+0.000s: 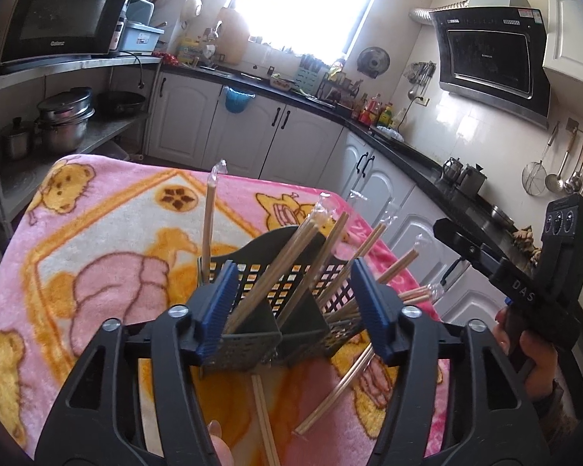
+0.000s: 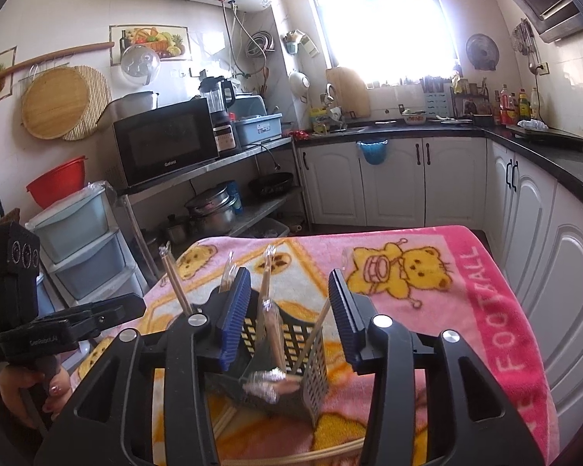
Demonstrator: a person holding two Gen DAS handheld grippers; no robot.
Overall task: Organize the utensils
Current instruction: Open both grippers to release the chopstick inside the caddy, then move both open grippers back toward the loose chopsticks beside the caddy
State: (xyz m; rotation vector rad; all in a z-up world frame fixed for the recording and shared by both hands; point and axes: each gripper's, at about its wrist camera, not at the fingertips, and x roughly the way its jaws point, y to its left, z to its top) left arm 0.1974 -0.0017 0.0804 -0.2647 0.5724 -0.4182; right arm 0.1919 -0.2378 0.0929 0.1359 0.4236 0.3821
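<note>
A dark grey slotted utensil basket (image 1: 291, 303) stands on a pink cartoon blanket (image 1: 97, 240). Several wrapped wooden chopsticks (image 1: 276, 272) lean out of it at different angles. More chopsticks (image 1: 338, 388) lie loose on the blanket near its front. My left gripper (image 1: 293, 306) is open, its blue pads on either side of the basket, holding nothing. My right gripper (image 2: 289, 322) is open too and hovers over the same basket (image 2: 291, 353), where chopsticks (image 2: 270, 310) stand. The right tool (image 1: 524, 275) shows in the left view, the left tool (image 2: 31, 310) in the right view.
The blanket (image 2: 427, 291) covers a small table in a kitchen. White cabinets (image 2: 427, 182) under a black counter (image 1: 427, 159) run behind and to the right. A steel shelf with a microwave (image 2: 163, 143) and pots (image 1: 64, 120) stands to the left.
</note>
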